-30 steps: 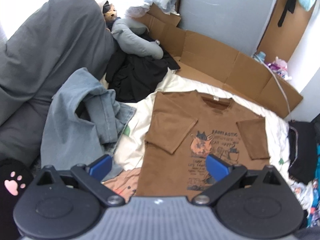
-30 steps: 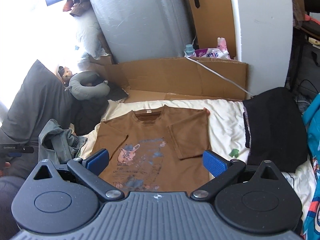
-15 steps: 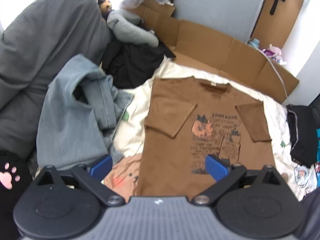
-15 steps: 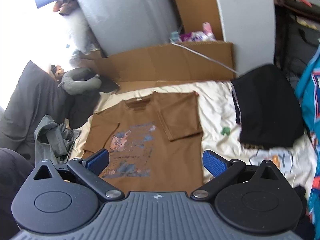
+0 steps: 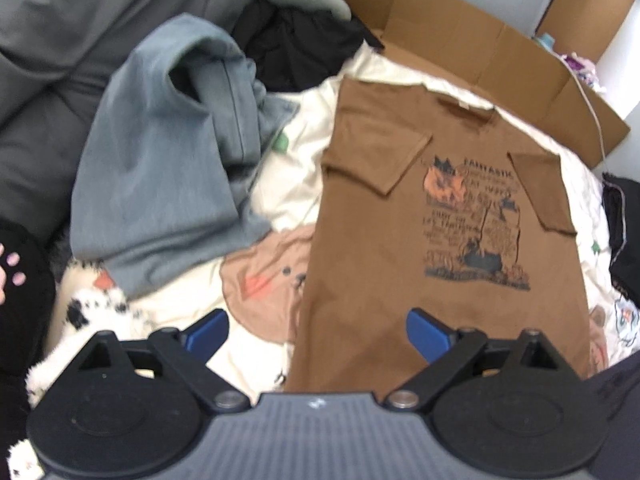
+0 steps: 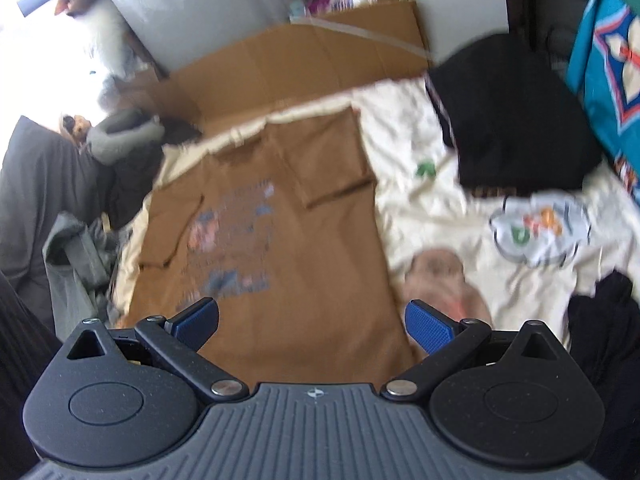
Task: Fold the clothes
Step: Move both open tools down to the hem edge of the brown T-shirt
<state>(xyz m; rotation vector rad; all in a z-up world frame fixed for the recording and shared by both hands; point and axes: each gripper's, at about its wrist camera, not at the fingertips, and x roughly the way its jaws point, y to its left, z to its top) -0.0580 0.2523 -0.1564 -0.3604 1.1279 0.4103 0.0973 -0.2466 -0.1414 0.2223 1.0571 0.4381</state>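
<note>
You're over a bed [image 5: 288, 184] dressed in a cream cartoon-print sheet, and the room is busy around it. Flattened cardboard [image 5: 472, 40] lines the far edge, well beyond your jaws, with a grey wrapped slab [image 6: 200, 4] standing behind it in the right wrist view. Off to the left of the left gripper [image 5: 318, 330] lies a crumpled grey-blue garment [image 5: 160, 176], a dark grey pillow [image 5: 60, 60] further out, and a black heap [image 5: 296, 48] ahead of that. Right of the right gripper [image 6: 312, 320], a folded black garment [image 6: 508, 116] sits on the sheet, with teal printed fabric [image 6: 600, 64] at the far edge.

The brown T-shirt [image 5: 392, 240] lies flat, print up, both sleeves folded inward, collar away from you. Its hem runs right between the left jaws, its left edge just inside the left finger. In the right wrist view the T-shirt's [image 6: 280, 264] lower body fills the gap between the jaws, its right edge just inside the right finger.

Both grippers hover above the hem, pointing along the shirt toward the collar. Both pairs of jaws are spread wide, released, gripping nothing. The right view is blurred.
</note>
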